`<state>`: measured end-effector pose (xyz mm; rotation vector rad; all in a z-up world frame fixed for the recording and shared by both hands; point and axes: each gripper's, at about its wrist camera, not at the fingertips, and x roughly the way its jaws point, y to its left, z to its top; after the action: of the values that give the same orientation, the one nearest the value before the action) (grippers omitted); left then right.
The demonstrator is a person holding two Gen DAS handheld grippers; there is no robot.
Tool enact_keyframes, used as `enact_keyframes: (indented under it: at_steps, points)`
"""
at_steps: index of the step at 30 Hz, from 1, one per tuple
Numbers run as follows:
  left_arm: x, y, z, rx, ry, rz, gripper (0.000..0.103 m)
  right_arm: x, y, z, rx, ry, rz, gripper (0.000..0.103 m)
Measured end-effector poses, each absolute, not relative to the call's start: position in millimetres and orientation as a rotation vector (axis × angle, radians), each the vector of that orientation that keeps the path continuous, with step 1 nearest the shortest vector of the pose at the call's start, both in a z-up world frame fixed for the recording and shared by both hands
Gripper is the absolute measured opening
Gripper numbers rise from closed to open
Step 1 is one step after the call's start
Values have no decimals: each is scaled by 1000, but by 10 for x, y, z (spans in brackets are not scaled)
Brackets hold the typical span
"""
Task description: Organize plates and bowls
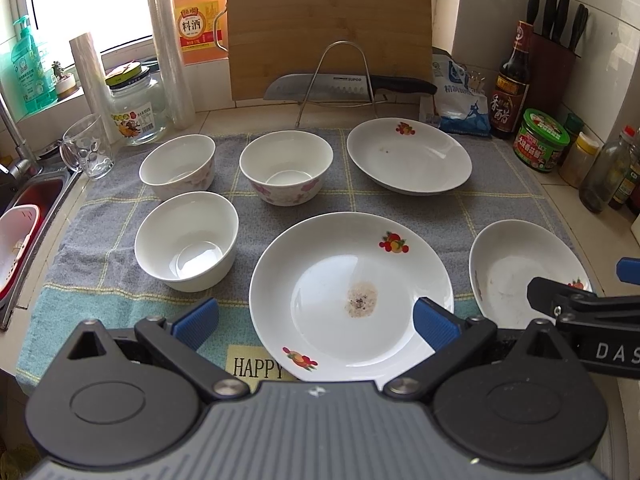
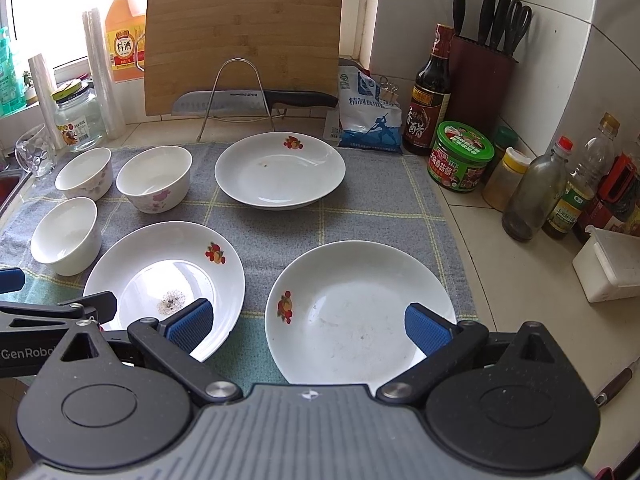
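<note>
Three white plates with fruit prints and three white bowls lie spread on a grey checked cloth (image 1: 360,200). In the left wrist view the stained plate (image 1: 352,296) is nearest, with a far plate (image 1: 408,156) and a right plate (image 1: 516,272). The bowls are a plain one (image 1: 186,240) and two flowered ones (image 1: 178,166) (image 1: 286,166). My left gripper (image 1: 316,320) is open and empty above the stained plate's near rim. My right gripper (image 2: 308,324) is open and empty over the near right plate (image 2: 360,312); the stained plate (image 2: 164,280) lies to its left.
A cutting board (image 1: 328,28) and a knife (image 1: 344,86) on a wire rack stand at the back. Bottles, jars and a knife block (image 2: 480,76) line the right wall. A glass cup (image 1: 86,152), a jar and a sink (image 1: 24,216) are at the left.
</note>
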<state>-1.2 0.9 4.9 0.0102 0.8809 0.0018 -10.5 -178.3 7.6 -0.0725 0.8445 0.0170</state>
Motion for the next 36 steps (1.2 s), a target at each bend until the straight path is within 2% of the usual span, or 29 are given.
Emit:
enact_keyframes:
  at_steps: [36]
  points:
    - [-10,-21,76,9,878,2,102,-129,-1791,124,-78,830,26,103]
